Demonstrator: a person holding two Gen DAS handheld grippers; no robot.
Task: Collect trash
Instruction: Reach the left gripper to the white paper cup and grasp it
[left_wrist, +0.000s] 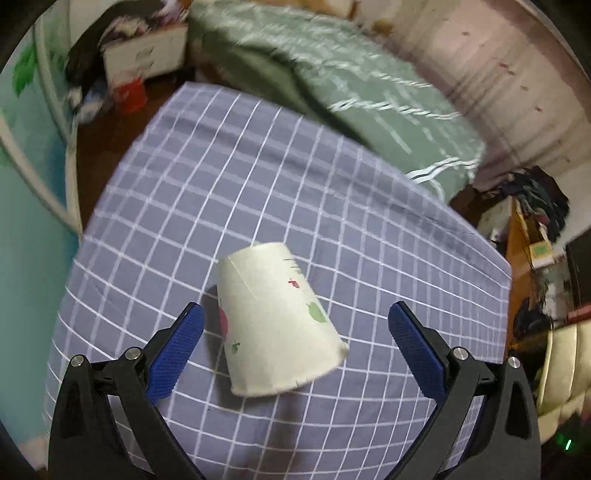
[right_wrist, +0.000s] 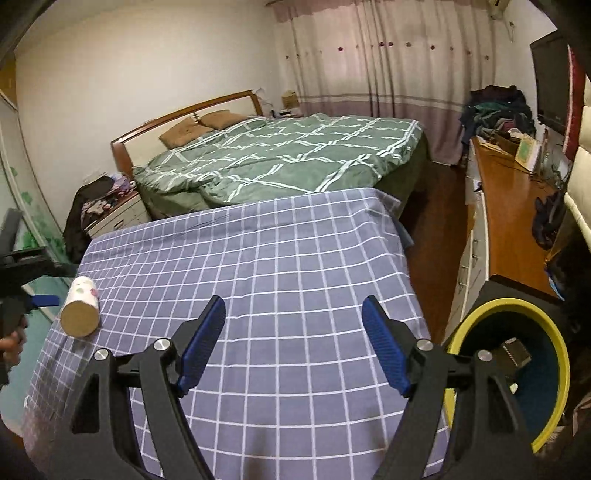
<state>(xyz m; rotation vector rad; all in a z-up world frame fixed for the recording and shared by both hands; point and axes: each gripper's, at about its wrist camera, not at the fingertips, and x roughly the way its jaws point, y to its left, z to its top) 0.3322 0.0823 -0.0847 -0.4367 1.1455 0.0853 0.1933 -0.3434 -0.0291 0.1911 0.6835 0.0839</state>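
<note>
Nearest the left wrist camera, the left hand-held gripper (left_wrist: 295, 325) is hanging spread wide, its blue pads (left_wrist: 177, 350) standing either side of the paper cup (left_wrist: 275, 321) without pressing on it. The cup is lying on its side on the checked cloth of the table (left_wrist: 184, 206), its rim toward the camera and its base pointing away, near the table's left edge as the right wrist camera shows it. The right hand-held gripper (right_wrist: 293, 343) is also standing open, with nothing between its pads, over the bare cloth and well apart from the cup.

The cup looks very light and thin-walled, so it is likely to roll or skid on the cloth at a nudge and to buckle under a hard squeeze. A gentle pinch across the middle of its side wall, closing squarely from both sides, seems the safest hold; the rolled rim is probably stiffer than the wall.

Just beside the table on the right, the bin (right_wrist: 509, 310) with the yellow rim is standing open, something dark already lying inside. Farther off, the bed (right_wrist: 280, 158) under green bedding is filling the room's far side.
</note>
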